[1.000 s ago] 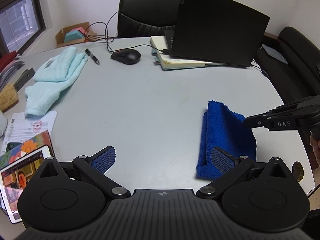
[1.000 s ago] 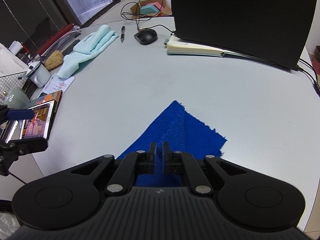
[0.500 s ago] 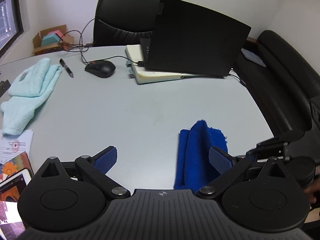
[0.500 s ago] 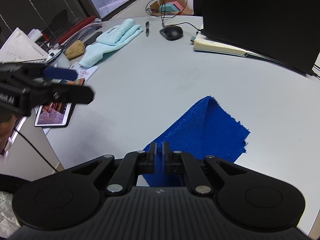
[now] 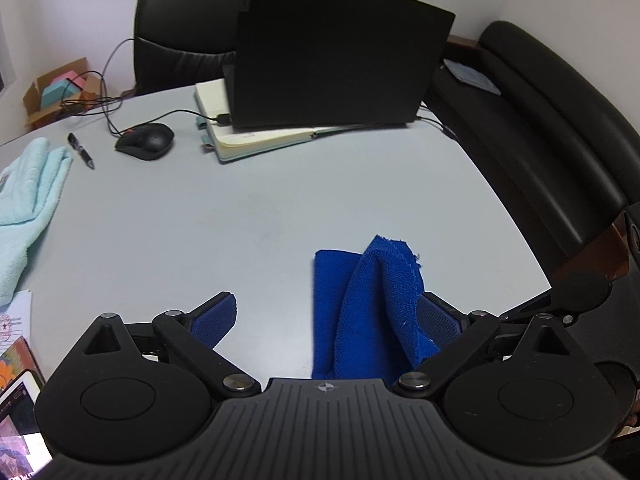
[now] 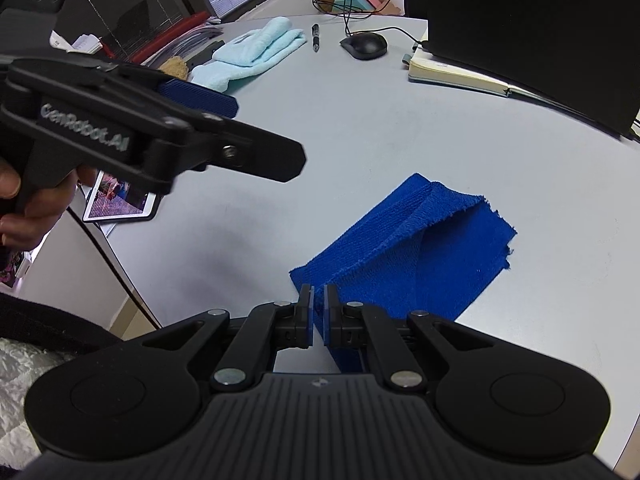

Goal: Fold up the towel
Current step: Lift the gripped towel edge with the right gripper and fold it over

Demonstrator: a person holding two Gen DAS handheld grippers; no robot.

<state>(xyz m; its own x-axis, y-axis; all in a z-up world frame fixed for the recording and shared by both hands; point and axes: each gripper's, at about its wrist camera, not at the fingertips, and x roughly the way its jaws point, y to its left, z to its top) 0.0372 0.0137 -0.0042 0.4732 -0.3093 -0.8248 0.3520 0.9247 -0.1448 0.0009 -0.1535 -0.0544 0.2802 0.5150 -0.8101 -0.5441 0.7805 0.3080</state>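
Note:
A blue towel lies partly folded on the grey table near its front edge. My right gripper is shut on the towel's near corner and lifts that edge a little. In the left wrist view the towel rises in a peak. My left gripper is open, its jaws wide apart, with the raised towel just inside its right finger. The left gripper also shows in the right wrist view, held above the table's left side.
A black laptop on an open notebook, a mouse and a pen sit at the back. A light blue towel lies at the left. A tablet and papers lie by the left edge.
My left gripper has swung right and closer to the blue towel. My right gripper has lifted the towel's corner, so the cloth stands up more.

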